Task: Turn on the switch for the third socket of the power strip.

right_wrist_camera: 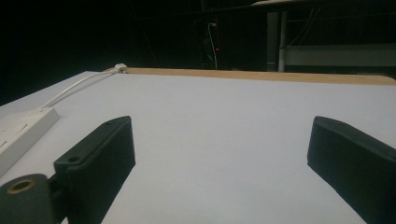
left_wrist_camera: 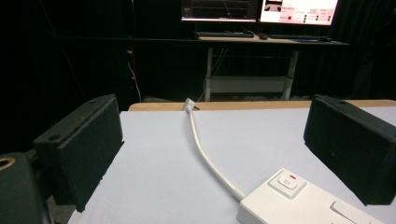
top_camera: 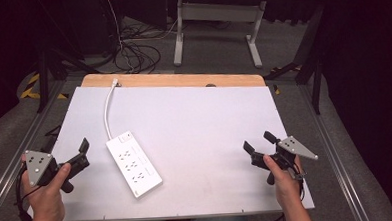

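At the lower left of the high view we see the left gripper (top_camera: 81, 154) held in a hand (top_camera: 46, 197), hovering just above the white bench (top_camera: 204, 125) near its left edge. Its jaws stand wide apart with nothing between them; in the left gripper view (left_wrist_camera: 212, 149) they frame bare bench surface and the near end of the power strip (left_wrist_camera: 303, 200), without touching it.

Just right of that gripper, in the lower left-centre of the high view, the white power strip (top_camera: 134, 163) lies flat on the bench, set at a slant, its switch end toward the upper left. Its white cord (top_camera: 107, 109) curves up the frame to the wooden strip along the far edge of the bench (top_camera: 182, 80), where it ends at a small white plug.

Across the middle, the bench is plain white.

At the lower right of the high view the right gripper (top_camera: 259, 144) sits in the other hand (top_camera: 284, 179), well apart from the power strip. Its jaws are also spread wide and hold nothing; the right gripper view (right_wrist_camera: 219, 154) shows open bench between them, with the power strip's edge at the far left of that frame.
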Available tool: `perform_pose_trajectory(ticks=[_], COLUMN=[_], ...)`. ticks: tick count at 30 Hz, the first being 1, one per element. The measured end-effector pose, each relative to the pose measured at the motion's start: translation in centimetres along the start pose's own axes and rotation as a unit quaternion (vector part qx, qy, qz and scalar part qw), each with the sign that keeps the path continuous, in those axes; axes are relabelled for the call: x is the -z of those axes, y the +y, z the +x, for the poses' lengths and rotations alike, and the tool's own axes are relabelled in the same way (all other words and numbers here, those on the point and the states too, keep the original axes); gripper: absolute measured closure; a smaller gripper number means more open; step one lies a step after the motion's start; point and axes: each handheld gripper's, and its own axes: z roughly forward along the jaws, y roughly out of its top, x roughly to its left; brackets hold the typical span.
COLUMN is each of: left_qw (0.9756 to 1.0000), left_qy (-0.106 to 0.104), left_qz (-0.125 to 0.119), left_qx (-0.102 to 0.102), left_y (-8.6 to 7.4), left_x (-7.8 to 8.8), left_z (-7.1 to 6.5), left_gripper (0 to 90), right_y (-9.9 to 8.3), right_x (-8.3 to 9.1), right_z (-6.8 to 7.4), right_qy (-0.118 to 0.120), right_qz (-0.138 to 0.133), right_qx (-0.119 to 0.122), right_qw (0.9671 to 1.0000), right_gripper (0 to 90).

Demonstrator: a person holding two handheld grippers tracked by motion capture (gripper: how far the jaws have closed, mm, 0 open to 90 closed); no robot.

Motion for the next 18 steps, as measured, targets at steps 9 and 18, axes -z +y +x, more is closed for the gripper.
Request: perform_pose_trajectory(ticks=[9,18], left_qw=[1.0,1.0], left_qy=[-0.002,0.003], left_qz=[-0.002,-0.004], left_qx=[0.002,-0.007], left_y=[0.0,0.01], left_x=[-0.11,-0.36], left_z=[-0.03,-0.44], left_gripper=[5.2,9.9], right_y=[-0.03,-0.03], right_x=[0.09,0.21], right_z=[0.02,-0.05], right_qy=[-0.001,-0.001], right_qz=[0.0,-0.001], right_qx=[-0.001,-0.002], right_qw=[1.0,1.0], right_gripper=[8.0,8.2])
